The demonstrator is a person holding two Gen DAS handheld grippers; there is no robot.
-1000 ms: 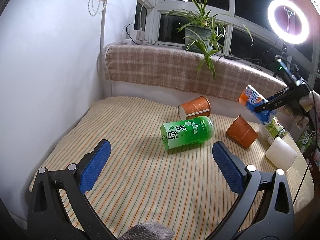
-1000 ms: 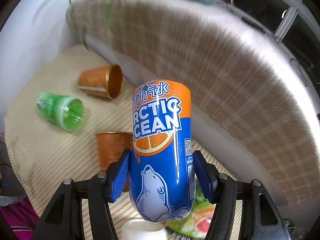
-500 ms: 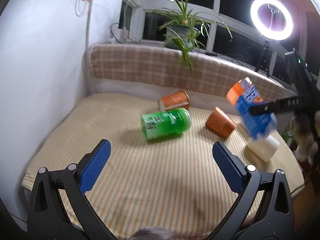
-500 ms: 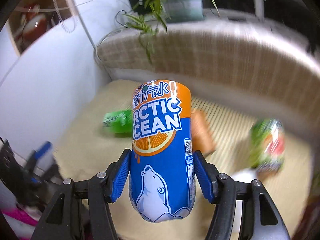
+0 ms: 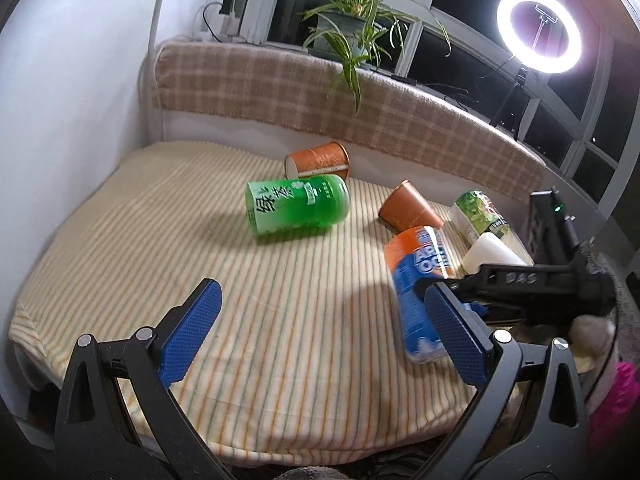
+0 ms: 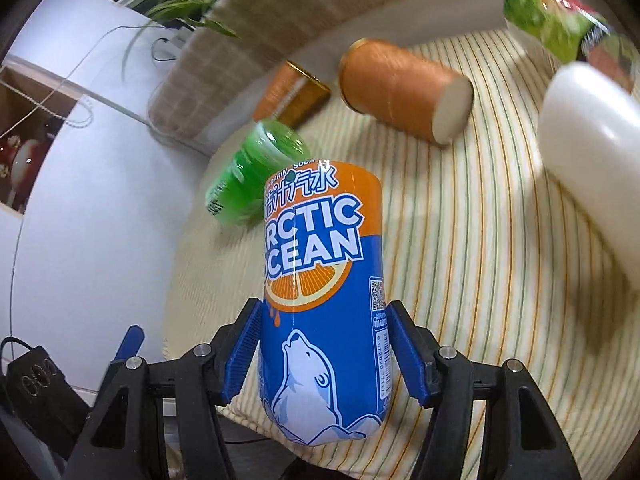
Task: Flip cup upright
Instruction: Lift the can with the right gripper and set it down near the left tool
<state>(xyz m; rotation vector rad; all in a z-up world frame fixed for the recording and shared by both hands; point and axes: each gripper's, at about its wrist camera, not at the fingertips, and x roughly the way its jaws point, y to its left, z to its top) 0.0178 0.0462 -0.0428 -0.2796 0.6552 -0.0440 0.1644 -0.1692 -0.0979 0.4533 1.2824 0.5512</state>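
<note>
Right wrist view showed the right gripper [image 6: 322,354] clenched on the blue-and-orange cup [image 6: 322,300], its blue pads [image 6: 242,354] pressed to both sides of the lower body, above the near edge of the striped mattress [image 6: 480,280]. From the left wrist view the same cup [image 5: 416,292] stood tilted, orange end up and leaning left, with the right gripper [image 5: 460,300] reaching in from the right; whether its base touched the mattress [image 5: 200,220] could not be told.

The left gripper [image 5: 320,332] hung released, fingers [image 5: 188,332] spread wide over the front of the bed and holding nothing; its right finger overlapped the lower part of the held cup in that view.

Several things lay on their sides around it. A green cup [image 5: 298,208] rested near the middle of the mattress, and just behind it a copper cup [image 5: 318,160] lay close to the plaid backrest [image 5: 280,84]. A second copper cup [image 5: 410,210] lay to the right, just behind the held cup. Beside that sat a white cup [image 5: 494,252] and a green printed cup [image 5: 478,210], crowded together at the right edge. In the right wrist view the white cup [image 6: 588,152] loomed near on the right, blurred.

A potted plant [image 5: 352,20] stood on the sill, and a ring light [image 5: 538,36] glowed at upper right.
</note>
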